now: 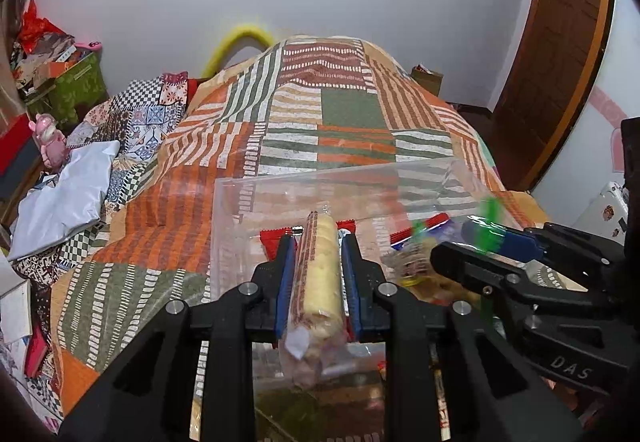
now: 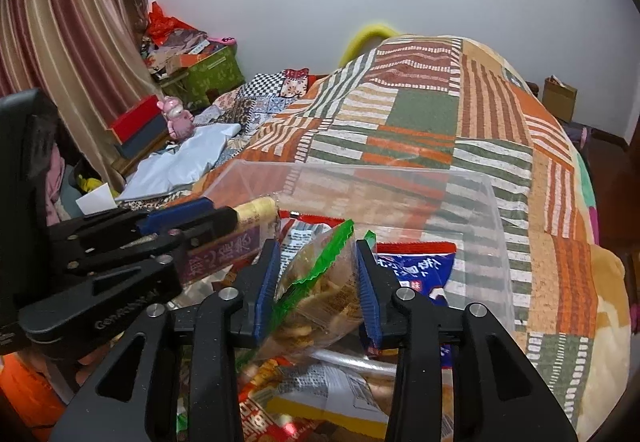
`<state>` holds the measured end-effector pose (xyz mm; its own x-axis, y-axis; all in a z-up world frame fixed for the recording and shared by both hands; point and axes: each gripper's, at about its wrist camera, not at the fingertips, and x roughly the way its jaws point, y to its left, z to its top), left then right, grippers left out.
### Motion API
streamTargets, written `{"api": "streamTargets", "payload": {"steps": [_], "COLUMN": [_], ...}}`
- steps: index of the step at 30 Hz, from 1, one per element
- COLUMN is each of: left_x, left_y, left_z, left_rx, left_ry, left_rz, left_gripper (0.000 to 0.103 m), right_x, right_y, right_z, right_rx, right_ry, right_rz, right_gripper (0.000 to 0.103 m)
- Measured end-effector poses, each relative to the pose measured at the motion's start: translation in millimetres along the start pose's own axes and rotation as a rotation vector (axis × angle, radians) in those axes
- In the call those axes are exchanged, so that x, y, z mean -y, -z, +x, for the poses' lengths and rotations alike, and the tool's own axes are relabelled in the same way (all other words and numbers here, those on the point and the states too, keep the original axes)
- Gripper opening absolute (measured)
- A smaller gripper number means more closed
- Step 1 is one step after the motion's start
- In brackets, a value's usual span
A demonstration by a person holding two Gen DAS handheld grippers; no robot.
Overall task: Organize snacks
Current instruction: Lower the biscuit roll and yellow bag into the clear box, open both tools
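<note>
On the patchwork blanket (image 1: 348,110) a clear plastic box (image 1: 224,226) is sitting, so the snacks can all go in one place. The left claw (image 1: 316,242) is squeezing tight on a long yellow roll of biscuits (image 1: 320,274) and holding it over the box, ready to drop in. The right claw (image 2: 316,246) is hugging a clear bag with a green edge (image 2: 320,282) over the box too, its pads only just touching, maybe letting go. A blue packet (image 2: 416,266) is already lying inside.
</note>
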<state>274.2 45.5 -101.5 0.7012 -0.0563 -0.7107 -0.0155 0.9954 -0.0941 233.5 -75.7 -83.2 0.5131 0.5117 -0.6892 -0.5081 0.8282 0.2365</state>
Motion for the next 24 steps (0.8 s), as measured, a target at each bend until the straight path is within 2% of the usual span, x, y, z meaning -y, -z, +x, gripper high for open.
{"api": "streamTargets", "payload": {"steps": [5, 12, 14, 17, 24], "left_x": [3, 6, 6, 1, -15], "left_y": [-1, 1, 2, 6, 20], "left_z": [-15, -48, -61, -78, -97], "left_rx": [0.007, 0.059, 0.077, 0.094, 0.068], "left_ry": [0.023, 0.005, 0.000, -0.010, -0.026], "left_rz": [-0.007, 0.003, 0.004, 0.002, -0.035], "left_gripper": [0.027, 0.053, 0.063, 0.071, 0.076], "right_x": [-4, -6, -8, -12, -17], "right_y": [1, 2, 3, 6, 22], "right_z": [-13, -43, -55, -68, -94], "right_rx": [0.029, 0.077, 0.097, 0.123, 0.155], "right_ry": [0.022, 0.018, 0.023, 0.048, 0.086], "right_rz": [-0.016, -0.007, -0.008, -0.022, -0.046], "right_gripper": [0.054, 0.062, 0.067, 0.073, 0.079]}}
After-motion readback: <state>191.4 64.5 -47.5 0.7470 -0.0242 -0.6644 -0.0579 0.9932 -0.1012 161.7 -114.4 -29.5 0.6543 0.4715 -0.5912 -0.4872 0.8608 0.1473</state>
